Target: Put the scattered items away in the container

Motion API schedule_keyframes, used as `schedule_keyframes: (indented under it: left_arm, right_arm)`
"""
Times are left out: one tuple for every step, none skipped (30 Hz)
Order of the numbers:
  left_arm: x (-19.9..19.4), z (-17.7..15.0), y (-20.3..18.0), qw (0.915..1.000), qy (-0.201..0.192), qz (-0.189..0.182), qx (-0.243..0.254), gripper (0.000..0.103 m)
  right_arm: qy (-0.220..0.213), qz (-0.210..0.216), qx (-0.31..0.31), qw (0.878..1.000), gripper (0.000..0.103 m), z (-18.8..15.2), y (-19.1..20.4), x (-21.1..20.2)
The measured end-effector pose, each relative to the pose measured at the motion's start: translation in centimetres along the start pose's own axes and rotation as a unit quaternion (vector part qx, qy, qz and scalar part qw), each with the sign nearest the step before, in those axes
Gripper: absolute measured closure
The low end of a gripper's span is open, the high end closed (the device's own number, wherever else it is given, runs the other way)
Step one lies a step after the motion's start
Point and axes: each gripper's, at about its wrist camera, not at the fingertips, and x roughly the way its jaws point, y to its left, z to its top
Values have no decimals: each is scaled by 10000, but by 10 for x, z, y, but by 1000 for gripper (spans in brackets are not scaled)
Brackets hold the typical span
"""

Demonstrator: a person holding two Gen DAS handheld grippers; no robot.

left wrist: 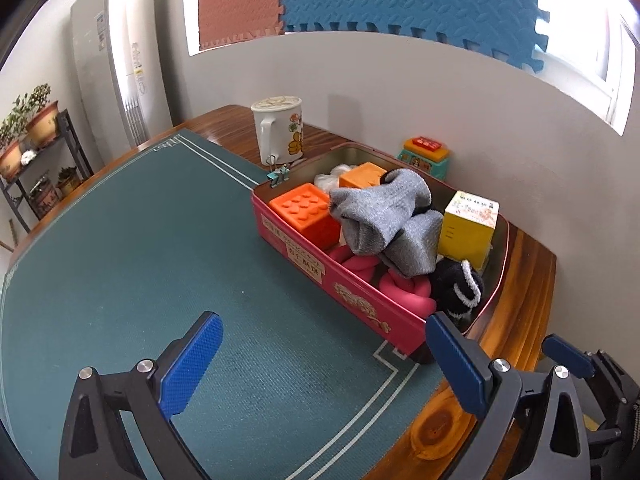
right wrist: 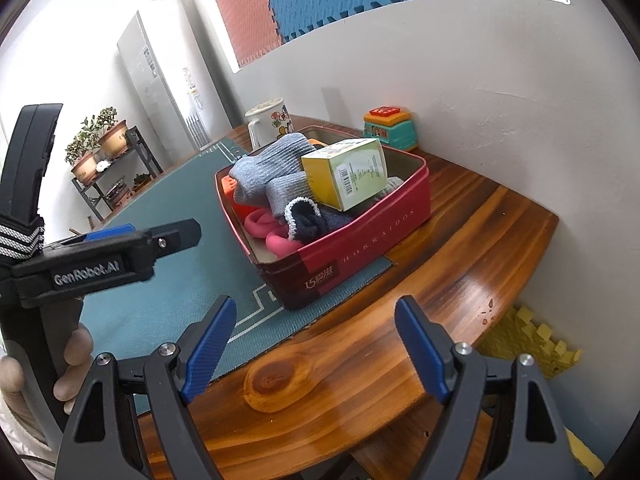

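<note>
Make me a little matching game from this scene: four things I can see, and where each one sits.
Things:
1. grey sock
2. white mug
3. toy phone
4. left gripper

Places:
A. on bare wood against the wall, behind the tin
B. over the green mat, open
C. piled in the red tin
D. by the mat's far corner

Pairs: 1-C, 2-D, 3-A, 4-B

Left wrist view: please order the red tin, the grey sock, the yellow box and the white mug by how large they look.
1. red tin
2. grey sock
3. yellow box
4. white mug, though it stands farther away, so its real size is unsure.
</note>
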Motion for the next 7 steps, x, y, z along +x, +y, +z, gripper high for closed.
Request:
schedule_keyframes:
  left_arm:
    - [1,-1,-1,10000,-10,30,42,1]
    - [1,-2,-2,9999,-24,54,83,1]
    - [2,-3,-3,9999,-39,77,124,1]
    - [3,-3,-3,9998,-58,90,154,1]
    - [2,-4,-4,9997,-93,95,183,1]
    - [1,-5,-4,9996,-132,98,213,0]
    - [0,-5,-5,9996,-163,87,234,1]
  right_arm:
    - [-3,-9,0,10000,19,0,0,0]
    - [-3,-14,-1,10000,19,-1,1,0]
    - [-3,-18,-2,10000,19,-1,1,0]
    - [-8,-35,-8,10000,19,-1,1,0]
    - [-13,-52,-15,10000,19,-1,1,0]
    - [-19,-67,-23,10000,19,-1,2,0]
    - [-25,-82,-30,10000,19,-1,2,0]
